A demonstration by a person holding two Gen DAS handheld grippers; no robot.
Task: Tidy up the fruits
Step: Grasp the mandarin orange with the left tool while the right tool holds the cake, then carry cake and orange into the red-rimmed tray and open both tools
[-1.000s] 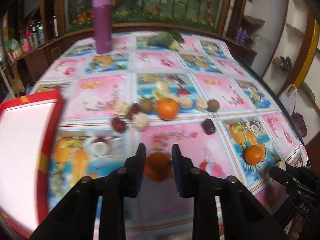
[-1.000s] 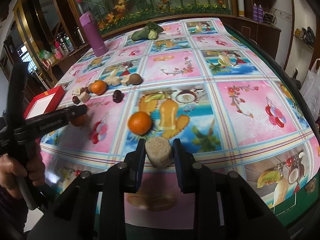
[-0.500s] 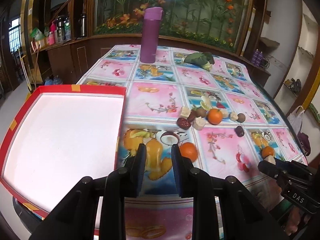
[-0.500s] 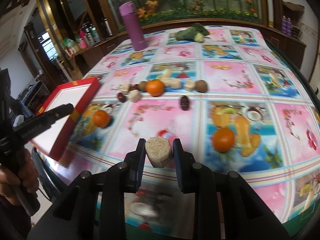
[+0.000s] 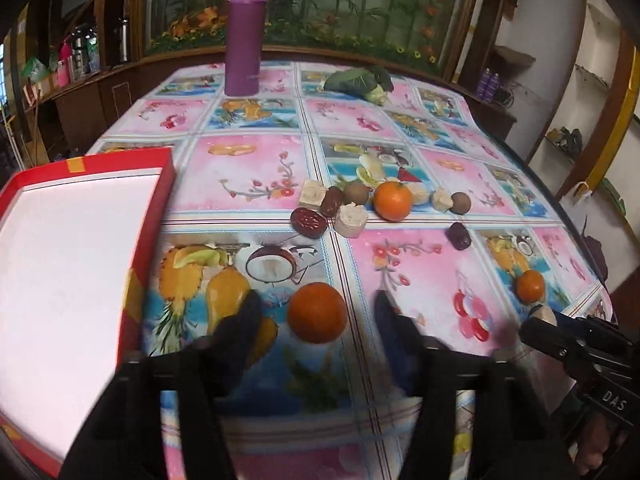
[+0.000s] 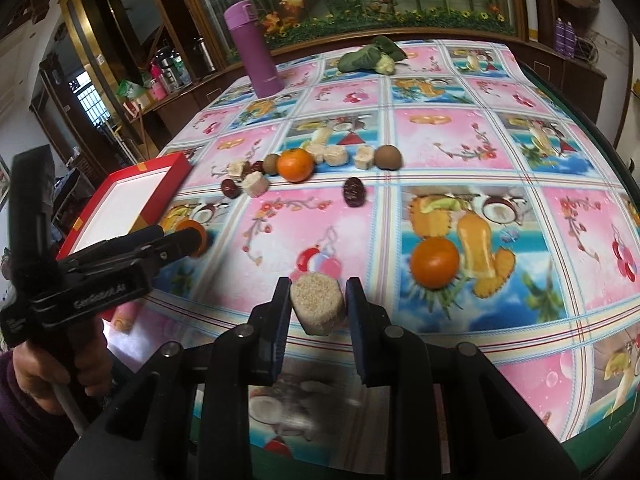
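My left gripper (image 5: 316, 314) is open, with its blurred fingers on either side of an orange (image 5: 317, 313) that lies on the tablecloth. The red tray with a white floor (image 5: 156, 200) lies to its left. My right gripper (image 6: 318, 306) is shut on a beige grainy fruit piece (image 6: 318, 307) and holds it over the table's near edge. A second orange (image 6: 435, 263) lies to its right. A row of fruits, with a third orange (image 5: 392, 201), kiwis, dates and pale chunks, lies mid-table. The left gripper (image 6: 192, 236) also shows in the right wrist view.
A purple flask (image 5: 245, 36) and a leafy green vegetable (image 5: 358, 79) stand at the far side of the table. A lone date (image 6: 354, 192) lies apart from the row. Wooden shelves and cabinets surround the table.
My left gripper let go of the orange onto the tablecloth, then moved back over it with its jaws opened wide. My right gripper kept hold of the beige piece and shifted slightly.
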